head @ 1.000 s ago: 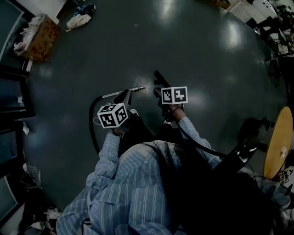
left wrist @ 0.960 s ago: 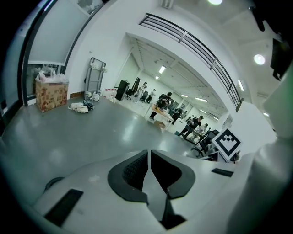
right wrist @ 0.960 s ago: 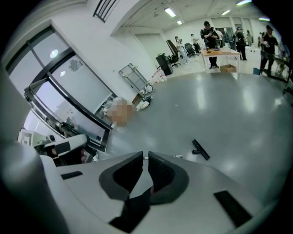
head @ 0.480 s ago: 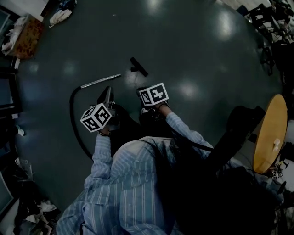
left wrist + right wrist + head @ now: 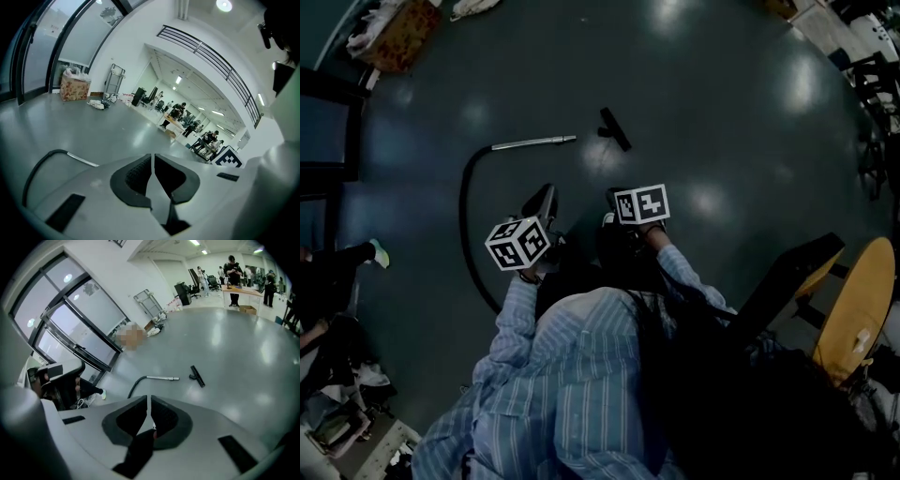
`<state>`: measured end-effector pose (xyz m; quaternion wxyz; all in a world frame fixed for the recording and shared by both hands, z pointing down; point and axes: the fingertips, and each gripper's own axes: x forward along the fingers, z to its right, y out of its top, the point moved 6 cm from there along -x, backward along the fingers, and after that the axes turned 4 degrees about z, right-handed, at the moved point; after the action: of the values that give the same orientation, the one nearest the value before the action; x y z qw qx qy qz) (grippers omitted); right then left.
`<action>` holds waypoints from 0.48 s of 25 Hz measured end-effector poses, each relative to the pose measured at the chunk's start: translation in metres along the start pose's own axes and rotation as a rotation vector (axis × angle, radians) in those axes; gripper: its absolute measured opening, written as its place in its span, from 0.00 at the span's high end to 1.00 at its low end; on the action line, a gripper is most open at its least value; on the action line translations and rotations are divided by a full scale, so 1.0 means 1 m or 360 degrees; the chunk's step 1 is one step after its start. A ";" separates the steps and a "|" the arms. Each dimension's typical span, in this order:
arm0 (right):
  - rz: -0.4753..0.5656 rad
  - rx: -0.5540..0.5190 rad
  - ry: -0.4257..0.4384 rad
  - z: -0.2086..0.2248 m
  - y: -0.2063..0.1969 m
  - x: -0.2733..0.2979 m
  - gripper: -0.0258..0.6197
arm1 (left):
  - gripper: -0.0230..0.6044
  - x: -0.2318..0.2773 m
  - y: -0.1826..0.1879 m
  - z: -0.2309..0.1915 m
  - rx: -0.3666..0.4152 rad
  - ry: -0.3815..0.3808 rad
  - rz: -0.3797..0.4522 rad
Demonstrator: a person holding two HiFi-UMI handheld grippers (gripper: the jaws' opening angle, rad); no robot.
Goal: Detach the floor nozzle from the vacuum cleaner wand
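The black floor nozzle (image 5: 615, 128) lies on the dark floor, detached, a short gap to the right of the silver wand (image 5: 534, 142). The wand's black hose (image 5: 467, 225) curves down the left. Both also show in the right gripper view: nozzle (image 5: 197, 375), wand (image 5: 161, 378). The left gripper view catches the wand (image 5: 82, 159) and hose (image 5: 40, 166) at lower left. My left gripper (image 5: 539, 204) is shut and empty, near the person's body. My right gripper (image 5: 614, 208) is closing to a thin slit, with nothing between its jaws. Both hang well short of the nozzle.
A patterned cardboard box (image 5: 398, 23) stands at the far left by the glass wall. A round wooden table (image 5: 862, 300) is at the right, with chairs (image 5: 872, 103) beyond it. Someone's leg and shoe (image 5: 356, 253) reach in from the left edge. People stand at distant desks (image 5: 180, 115).
Both grippers have drawn back from the wand and the nozzle, which now lie farther ahead on the floor. The nozzle and wand stay apart in every frame.
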<state>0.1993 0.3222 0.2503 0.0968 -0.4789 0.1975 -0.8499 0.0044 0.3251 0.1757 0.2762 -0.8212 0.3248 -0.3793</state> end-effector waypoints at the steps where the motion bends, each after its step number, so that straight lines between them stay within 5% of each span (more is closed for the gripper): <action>1: 0.0011 0.0001 0.0000 -0.005 -0.002 0.001 0.91 | 0.92 -0.007 -0.003 -0.001 0.0015 -0.0003 -0.0004; 12: 0.0100 0.0092 0.0108 -0.118 -0.082 0.021 0.92 | 0.92 -0.130 -0.051 -0.040 0.0202 -0.0140 -0.0095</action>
<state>0.0897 0.4178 0.2468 0.1304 -0.4403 0.1910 -0.8675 -0.0764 0.4457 0.1759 0.3302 -0.8273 0.2629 -0.3707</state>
